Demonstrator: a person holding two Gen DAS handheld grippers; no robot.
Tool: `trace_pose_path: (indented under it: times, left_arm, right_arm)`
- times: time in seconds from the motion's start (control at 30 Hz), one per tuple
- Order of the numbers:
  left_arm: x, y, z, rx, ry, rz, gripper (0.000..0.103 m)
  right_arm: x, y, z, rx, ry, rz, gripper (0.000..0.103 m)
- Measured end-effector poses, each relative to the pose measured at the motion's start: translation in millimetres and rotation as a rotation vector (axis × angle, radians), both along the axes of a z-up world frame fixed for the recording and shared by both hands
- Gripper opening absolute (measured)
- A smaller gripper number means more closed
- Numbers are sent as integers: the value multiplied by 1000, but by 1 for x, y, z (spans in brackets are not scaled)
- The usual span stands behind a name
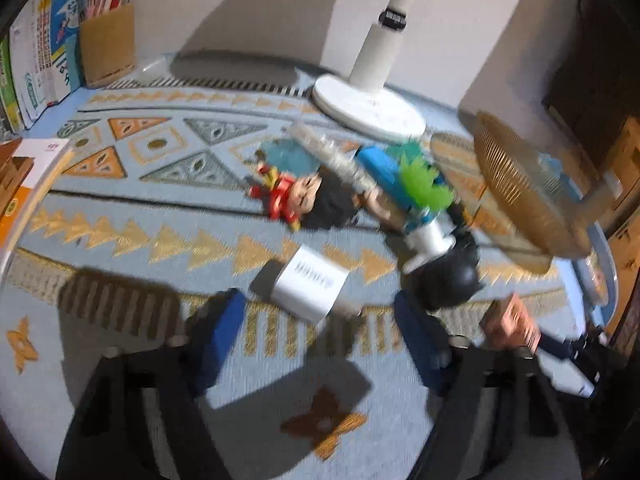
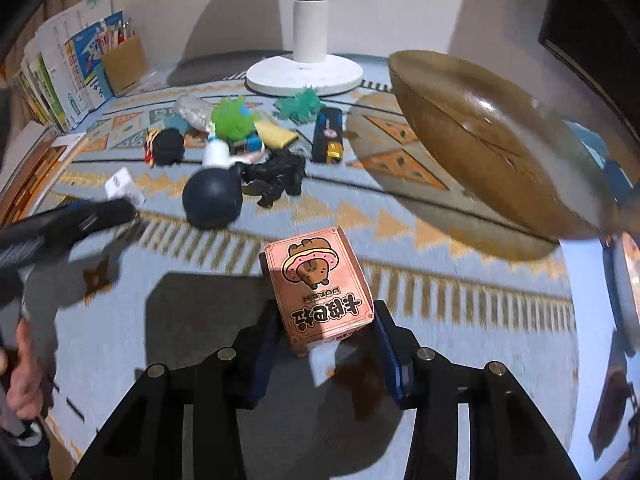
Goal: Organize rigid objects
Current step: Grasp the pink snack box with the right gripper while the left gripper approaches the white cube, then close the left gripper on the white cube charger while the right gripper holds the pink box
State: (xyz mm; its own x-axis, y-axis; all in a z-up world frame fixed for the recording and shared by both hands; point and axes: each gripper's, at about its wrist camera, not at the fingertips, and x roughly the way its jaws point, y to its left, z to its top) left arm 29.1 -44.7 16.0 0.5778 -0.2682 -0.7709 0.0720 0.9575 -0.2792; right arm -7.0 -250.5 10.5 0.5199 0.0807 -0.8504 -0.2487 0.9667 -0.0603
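Observation:
A pink carton with a cartoon animal sits between the blue pads of my right gripper, which is shut on its lower half and holds it over the patterned rug. The left wrist view shows the same carton at the lower right. My left gripper is open, and a small white box lies on the rug just ahead of its fingertips, untouched. In the right wrist view the white box shows beside the left gripper's dark fingers.
Beyond lies a heap: a black-haired figurine, a black ball, green fuzzy toys, a blue toy. An amber glass bowl stands right, a white fan base behind, and books and a pen holder left.

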Motion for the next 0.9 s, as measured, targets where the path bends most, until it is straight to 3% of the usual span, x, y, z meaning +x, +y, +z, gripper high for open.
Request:
trace_pose_path:
  times: [0.03, 0.13, 0.27, 0.4, 0.6, 0.63, 0.7, 0.73, 0.77, 0.83, 0.9]
  left_arm:
    - [2, 0, -1, -16, 8, -5, 54]
    - [9, -2, -2, 9, -1, -44, 51]
    - [20, 4, -1, 76, 6, -161, 52]
    - [11, 20, -1, 138, 19, -184, 54]
    - [8, 15, 2, 93, 2, -211, 57]
    - [10, 9, 2, 106, -3, -222, 57]
    - [16, -1, -2, 127, 11, -231, 57]
    - [18, -4, -2, 135, 7, -224, 54]
    - [19, -6, -2, 137, -4, -215, 43]
    - [19, -4, -1, 130, -7, -203, 28]
    - [16, 1, -1, 107, -7, -195, 26]
  right_arm:
    - [-3, -1, 0, -3, -3, 3, 44]
    - [-4, -2, 0, 6, -3, 9, 44]
    - [-6, -2, -1, 18, -11, 21, 44]
    - [-9, -8, -2, 43, -17, 28, 44]
    - [-10, -9, -2, 54, -22, 29, 45]
    - [-9, -10, -1, 60, -18, 26, 46]
    - [-6, -11, -1, 70, -9, 21, 58]
    - [-5, -13, -2, 70, -11, 13, 75]
    - [-3, -14, -2, 65, -17, 5, 83]
    - [2, -12, -4, 52, -16, 14, 83]
    - [5, -10, -5, 56, -23, 23, 78]
